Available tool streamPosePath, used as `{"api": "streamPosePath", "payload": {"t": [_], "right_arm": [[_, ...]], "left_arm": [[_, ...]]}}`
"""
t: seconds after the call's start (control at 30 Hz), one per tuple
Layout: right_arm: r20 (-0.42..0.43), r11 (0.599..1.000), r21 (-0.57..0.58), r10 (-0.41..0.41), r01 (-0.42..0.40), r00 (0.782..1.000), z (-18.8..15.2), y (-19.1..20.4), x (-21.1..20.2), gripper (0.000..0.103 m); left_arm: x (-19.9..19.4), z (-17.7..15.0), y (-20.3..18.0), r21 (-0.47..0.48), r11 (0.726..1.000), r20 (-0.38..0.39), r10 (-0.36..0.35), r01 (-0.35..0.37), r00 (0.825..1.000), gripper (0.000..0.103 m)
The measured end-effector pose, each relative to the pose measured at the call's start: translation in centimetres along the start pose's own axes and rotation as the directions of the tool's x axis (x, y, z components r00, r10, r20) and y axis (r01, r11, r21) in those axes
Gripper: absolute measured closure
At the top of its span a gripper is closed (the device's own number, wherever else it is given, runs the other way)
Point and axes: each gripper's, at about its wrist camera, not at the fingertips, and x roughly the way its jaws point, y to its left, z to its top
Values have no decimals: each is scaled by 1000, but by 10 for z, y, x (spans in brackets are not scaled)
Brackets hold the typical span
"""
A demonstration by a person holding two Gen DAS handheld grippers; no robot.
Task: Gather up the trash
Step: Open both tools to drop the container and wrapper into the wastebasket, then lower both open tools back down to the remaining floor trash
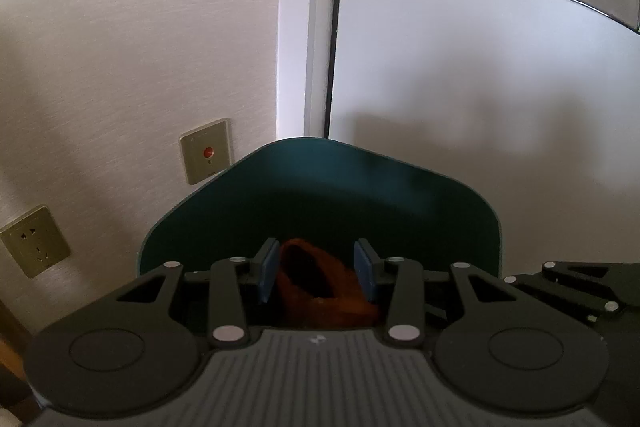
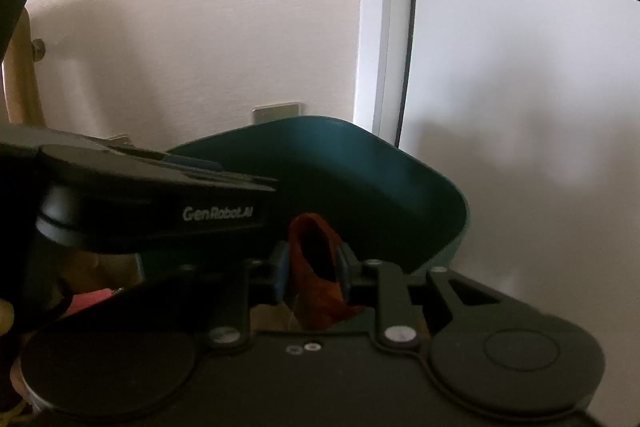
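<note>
A crumpled orange-brown scrap (image 2: 316, 267) is pinched by the right gripper (image 2: 313, 269) over the dark teal plastic bin (image 1: 360, 203). The left gripper (image 1: 318, 271) is spread around it. Pale wall (image 1: 140, 47) is close behind.

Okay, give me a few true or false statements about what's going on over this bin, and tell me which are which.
1. The bin is teal. True.
2. An orange piece sits between the fingers of the right gripper. True.
3. The wall plate behind the bin has a blue button. False: the button is red.
4. The left gripper is missing from the right wrist view. False: it reaches in from the left.
5. A power socket is on the wall. True.
</note>
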Motion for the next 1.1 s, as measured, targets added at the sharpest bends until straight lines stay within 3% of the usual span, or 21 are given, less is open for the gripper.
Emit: {"api": "streamPosePath", "payload": {"t": [0.23, 0.67, 0.77, 0.93, 1.03, 1.1], "right_arm": [[40, 1000, 13, 23, -23, 999, -6, -11, -38, 71], [119, 997, 70, 9, -17, 993, -41, -46, -154, 65], [120, 997, 78, -2, -8, 993, -54, -54, -173, 65], [109, 995, 103, -20, 8, 994, -82, -70, -200, 63], [110, 993, 117, -36, 23, 993, -100, -80, -215, 57], [115, 992, 124, -48, 34, 992, -112, -87, -226, 55]], "left_arm": [[-19, -8, -10, 14, 1000, 4, -22, 21, 1000, 63], [-92, -31, -55, 98, 991, 17, -98, 96, 995, 61], [-108, -38, -68, 120, 987, 20, -114, 111, 993, 52], [-135, -53, -92, 154, 976, 21, -159, 154, 987, 50], [-147, -64, -108, 172, 968, 17, -189, 183, 982, 33], [-154, -71, -120, 195, 960, 20, -208, 201, 978, 32]]}}
